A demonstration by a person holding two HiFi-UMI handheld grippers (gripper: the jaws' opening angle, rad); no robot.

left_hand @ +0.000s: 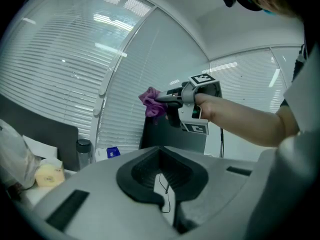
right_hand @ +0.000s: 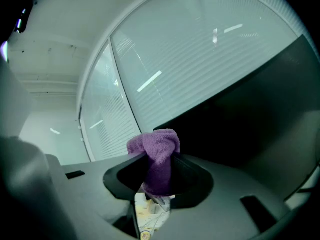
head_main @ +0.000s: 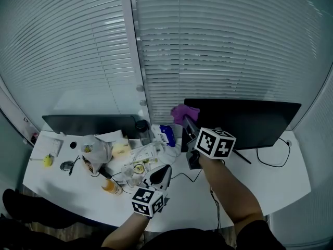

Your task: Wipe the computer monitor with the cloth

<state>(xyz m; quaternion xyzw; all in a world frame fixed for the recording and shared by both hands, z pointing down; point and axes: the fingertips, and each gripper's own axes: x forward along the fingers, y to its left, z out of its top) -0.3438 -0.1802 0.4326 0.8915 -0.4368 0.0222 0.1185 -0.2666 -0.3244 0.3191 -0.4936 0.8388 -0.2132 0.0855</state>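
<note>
My right gripper point(head_main: 186, 120) is shut on a bunched purple cloth point(head_main: 184, 112), which it holds up at the top left corner of the black monitor point(head_main: 244, 121) on the right of the desk. In the right gripper view the cloth point(right_hand: 155, 151) sticks up between the jaws point(right_hand: 157, 170), with the dark monitor screen point(right_hand: 250, 119) just behind and to the right. The left gripper view shows the right gripper point(left_hand: 164, 100), the cloth point(left_hand: 151, 103) and the monitor point(left_hand: 162, 134) from the side. Low over the desk's middle, my left gripper point(head_main: 161, 172) point(left_hand: 162, 181) is shut and holds nothing.
A second dark monitor point(head_main: 88, 125) stands at the left. Between the monitors the white desk point(head_main: 62, 191) carries a plastic bag point(head_main: 96, 152), a dark-capped bottle point(head_main: 142, 129), a blue packet point(head_main: 167, 135), an orange cup point(head_main: 110, 186) and cables point(head_main: 273, 163). Window blinds point(head_main: 208, 46) rise behind.
</note>
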